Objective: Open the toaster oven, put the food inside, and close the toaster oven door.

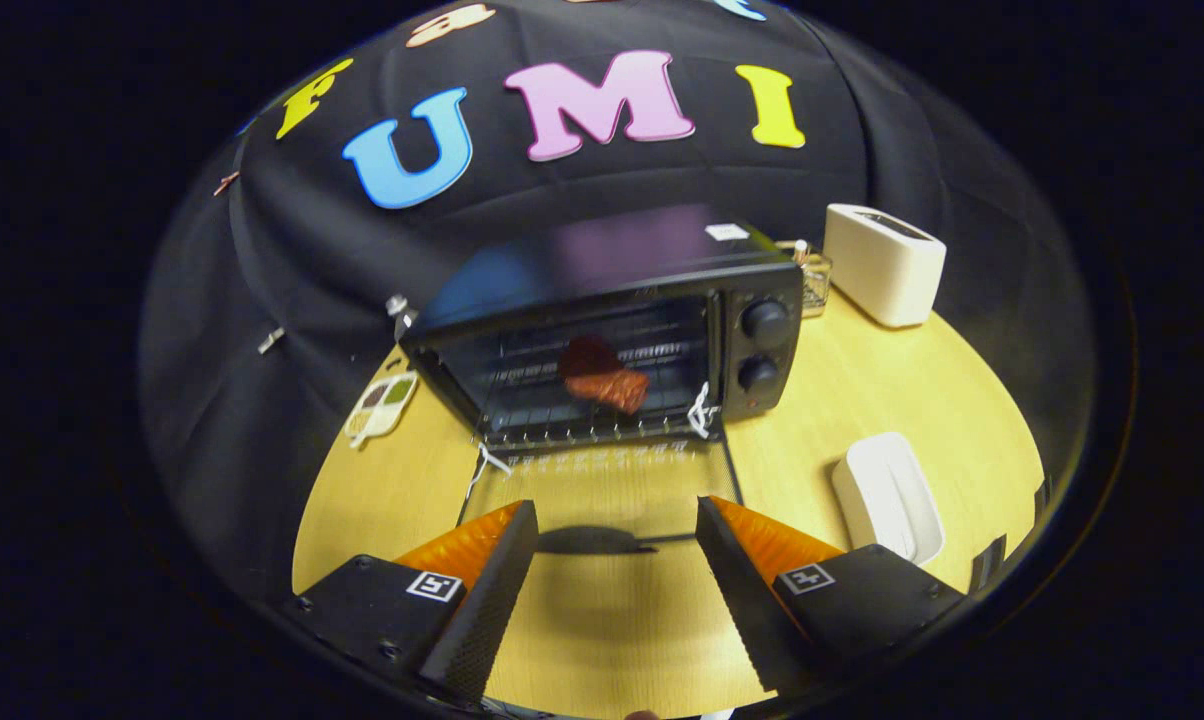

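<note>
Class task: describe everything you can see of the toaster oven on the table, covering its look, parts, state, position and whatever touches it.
The toaster oven is a black, glossy-topped box standing on the wooden table, beyond the open claw. Its glass door lies folded down flat toward the claw, with a dark handle along its near edge. Two round knobs sit on the right panel. A reddish-brown piece of food rests on the wire rack inside. White string hangs at both door hinges.

A staged kitchen booth: beyond the claw, a black toaster oven [622,330] and white toaster [884,263] on a pale wooden table [892,400].
</note>
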The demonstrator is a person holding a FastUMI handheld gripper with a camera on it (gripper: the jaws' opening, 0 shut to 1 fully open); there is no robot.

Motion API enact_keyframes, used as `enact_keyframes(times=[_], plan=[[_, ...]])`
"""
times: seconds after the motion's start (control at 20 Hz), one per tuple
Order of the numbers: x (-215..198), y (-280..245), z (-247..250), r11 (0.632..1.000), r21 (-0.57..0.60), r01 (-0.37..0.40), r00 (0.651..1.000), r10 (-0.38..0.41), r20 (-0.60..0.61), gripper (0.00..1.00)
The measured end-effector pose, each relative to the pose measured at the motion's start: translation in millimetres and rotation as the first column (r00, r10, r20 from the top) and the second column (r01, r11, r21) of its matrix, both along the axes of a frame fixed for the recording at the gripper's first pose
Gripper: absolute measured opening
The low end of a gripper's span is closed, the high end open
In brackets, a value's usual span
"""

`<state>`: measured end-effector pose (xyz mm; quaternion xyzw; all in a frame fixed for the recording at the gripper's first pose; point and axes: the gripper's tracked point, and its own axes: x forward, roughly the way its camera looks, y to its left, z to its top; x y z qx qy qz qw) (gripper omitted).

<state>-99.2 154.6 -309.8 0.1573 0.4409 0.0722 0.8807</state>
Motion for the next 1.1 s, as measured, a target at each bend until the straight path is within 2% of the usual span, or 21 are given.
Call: enact_keyframes(times=[0.2, 0.45, 0.85, 1.1], plan=[[-31, 21, -38, 0.994, -0.053, -0.094, 0.991, 0.089, -0.096, 0.99], [-47, 38, -82, 0.986, -0.09, -0.141, 0.97, 0.12, -0.209, 0.99], [-38, 52, -115, 0.98, -0.144, -0.134, 0.955, 0.089, -0.282, 0.99], [-19, 49, -120, 0.98, -0.176, -0.097, 0.961, 0.046, -0.271, 0.97]])
